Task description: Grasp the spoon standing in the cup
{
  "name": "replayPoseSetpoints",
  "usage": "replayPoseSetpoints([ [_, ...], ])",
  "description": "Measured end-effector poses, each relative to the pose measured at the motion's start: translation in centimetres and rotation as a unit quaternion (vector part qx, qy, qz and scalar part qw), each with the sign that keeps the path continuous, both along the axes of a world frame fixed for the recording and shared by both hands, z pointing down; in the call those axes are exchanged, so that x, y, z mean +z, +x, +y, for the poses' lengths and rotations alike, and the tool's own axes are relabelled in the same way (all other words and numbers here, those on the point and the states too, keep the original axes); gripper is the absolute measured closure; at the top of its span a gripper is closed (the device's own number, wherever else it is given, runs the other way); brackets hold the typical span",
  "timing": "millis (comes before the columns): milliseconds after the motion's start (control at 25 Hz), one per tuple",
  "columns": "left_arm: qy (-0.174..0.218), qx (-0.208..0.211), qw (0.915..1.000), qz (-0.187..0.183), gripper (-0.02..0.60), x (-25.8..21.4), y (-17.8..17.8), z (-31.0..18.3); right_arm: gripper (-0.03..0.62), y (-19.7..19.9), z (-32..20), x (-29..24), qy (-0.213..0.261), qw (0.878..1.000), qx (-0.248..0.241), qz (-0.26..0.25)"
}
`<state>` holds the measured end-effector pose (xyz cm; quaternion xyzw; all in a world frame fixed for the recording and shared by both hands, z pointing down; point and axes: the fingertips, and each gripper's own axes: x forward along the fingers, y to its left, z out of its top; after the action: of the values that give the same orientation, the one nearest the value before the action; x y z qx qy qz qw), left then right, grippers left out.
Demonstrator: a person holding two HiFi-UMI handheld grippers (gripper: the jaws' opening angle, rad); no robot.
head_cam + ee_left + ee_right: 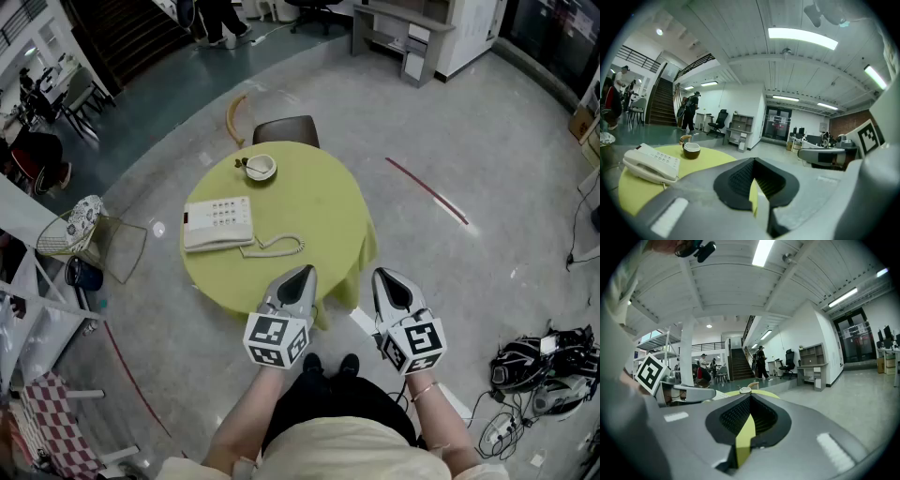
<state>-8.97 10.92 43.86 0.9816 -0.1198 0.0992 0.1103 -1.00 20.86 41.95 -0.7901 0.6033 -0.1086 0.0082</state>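
Leaning in the cup (262, 171) on the yellow table (314, 202), spoon (248, 165) handle angled leftward; left gripper (302, 272) and right gripper (384, 275) fully closed, empty.

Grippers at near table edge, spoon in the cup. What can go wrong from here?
1. The cup sits far across the table; a reach might snag the telephone or its coiled cord.
2. The left gripper and right gripper are shut; unopened, they may knock the spoon or tip the cup.

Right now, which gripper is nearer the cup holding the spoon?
Left. The left gripper sits over the near edge of the table, facing the cup; the right gripper hangs off its right side, farther away.
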Motion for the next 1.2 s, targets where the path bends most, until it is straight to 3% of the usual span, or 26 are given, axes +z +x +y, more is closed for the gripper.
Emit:
replayPoseSetpoints([
  [760,0.017,-0.010,0.9998,0.003,0.580,-1.2,3.6,3.5,0.594,4.3,5.0,-0.8,0.032,0.999,0.007,-0.017],
  [1200,0.016,-0.026,0.9995,0.002,0.580,-1.4,4.2,2.0,0.594,6.1,4.4,-1.2,0.040,0.999,0.001,-0.018],
])
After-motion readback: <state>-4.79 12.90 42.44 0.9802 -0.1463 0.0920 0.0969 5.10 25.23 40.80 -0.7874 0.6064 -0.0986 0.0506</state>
